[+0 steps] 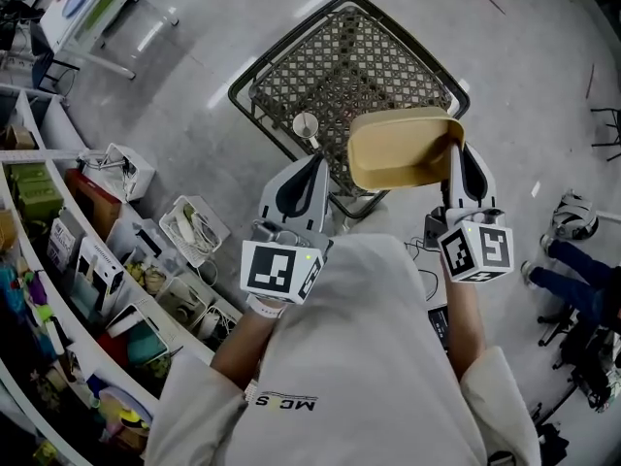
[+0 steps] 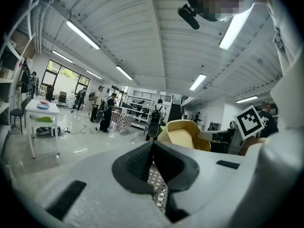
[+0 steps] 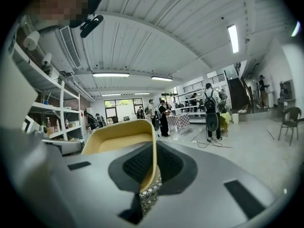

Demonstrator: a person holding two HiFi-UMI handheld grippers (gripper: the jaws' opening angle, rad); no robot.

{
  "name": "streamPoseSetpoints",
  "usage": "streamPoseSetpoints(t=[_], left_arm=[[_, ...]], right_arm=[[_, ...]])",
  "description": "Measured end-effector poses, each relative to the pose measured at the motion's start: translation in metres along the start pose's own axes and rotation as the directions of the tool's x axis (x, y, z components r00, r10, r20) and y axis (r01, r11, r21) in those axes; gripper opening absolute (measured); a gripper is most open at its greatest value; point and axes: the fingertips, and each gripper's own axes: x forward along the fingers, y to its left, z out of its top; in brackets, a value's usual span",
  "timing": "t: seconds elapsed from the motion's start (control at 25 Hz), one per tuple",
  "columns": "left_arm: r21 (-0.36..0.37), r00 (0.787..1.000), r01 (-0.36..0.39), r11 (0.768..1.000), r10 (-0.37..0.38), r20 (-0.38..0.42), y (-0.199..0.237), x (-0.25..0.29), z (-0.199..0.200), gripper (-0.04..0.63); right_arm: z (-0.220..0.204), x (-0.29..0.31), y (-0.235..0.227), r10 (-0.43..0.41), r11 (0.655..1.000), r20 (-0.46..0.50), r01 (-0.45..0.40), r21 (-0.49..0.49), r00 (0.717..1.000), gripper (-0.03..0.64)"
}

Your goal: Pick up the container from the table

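A tan, shallow plastic container (image 1: 400,149) hangs tilted in the air over the black wire-mesh table (image 1: 378,51). My right gripper (image 1: 456,151) is shut on its right rim; in the right gripper view the rim (image 3: 153,165) runs between the two dark pads, with the container's (image 3: 116,139) hollow to the left. My left gripper (image 1: 314,161) is just left of the container, shut and holding nothing, its pads (image 2: 142,163) meeting at the tips. From the left gripper view the container (image 2: 184,134) shows ahead to the right, with the right gripper's marker cube (image 2: 251,120) behind it.
A small round metal thing (image 1: 306,124) stands on the mesh table near the left gripper's tip. Curved shelves (image 1: 58,260) crowded with boxes and bins run down the left. A white table (image 1: 92,13) stands far left. A seated person's legs (image 1: 572,275) are at the right.
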Motion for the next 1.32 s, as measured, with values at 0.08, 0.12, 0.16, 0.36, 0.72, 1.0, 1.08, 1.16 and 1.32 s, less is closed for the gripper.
streamPoseSetpoints(t=[0.08,0.12,0.16,0.36,0.72,1.0,1.08,1.16,1.32], left_arm=[[0.001,1.000,0.001,1.000,-0.001,0.007,-0.001,-0.002,0.003,0.023],[0.001,1.000,0.002,1.000,-0.002,0.011,-0.001,-0.003,0.004,0.023],[0.001,1.000,0.002,1.000,-0.002,0.014,-0.002,-0.004,0.004,0.023],[0.012,1.000,0.012,1.000,-0.012,0.001,-0.005,-0.011,0.002,0.023],[0.021,1.000,0.022,1.000,-0.022,-0.006,-0.005,-0.012,0.001,0.023],[0.022,1.000,0.021,1.000,-0.021,-0.006,-0.002,-0.012,0.000,0.023],[0.023,1.000,0.020,1.000,-0.020,-0.004,-0.001,-0.013,0.001,0.023],[0.023,1.000,0.019,1.000,-0.019,-0.004,0.000,-0.012,0.002,0.023],[0.019,1.000,0.018,1.000,-0.017,-0.004,0.002,-0.008,0.001,0.023]], right_arm=[[0.000,-0.004,0.005,0.002,1.000,0.002,-0.002,0.002,1.000,0.029],[0.000,-0.005,0.006,0.002,1.000,0.005,-0.002,0.002,1.000,0.029],[0.000,-0.006,0.007,0.003,1.000,0.008,-0.003,0.002,1.000,0.030],[-0.002,-0.013,0.015,0.005,1.000,0.014,-0.005,-0.002,1.000,0.031],[-0.006,-0.017,0.025,0.022,0.999,0.004,-0.022,-0.024,1.000,0.031],[-0.012,-0.017,0.029,0.030,0.999,-0.007,-0.030,-0.027,1.000,0.031],[-0.011,-0.017,0.030,0.028,0.999,-0.007,-0.029,-0.029,1.000,0.029],[-0.011,-0.017,0.029,0.026,0.999,-0.008,-0.026,-0.031,1.000,0.031],[-0.012,-0.014,0.026,0.020,0.999,-0.012,-0.021,-0.033,1.000,0.031]])
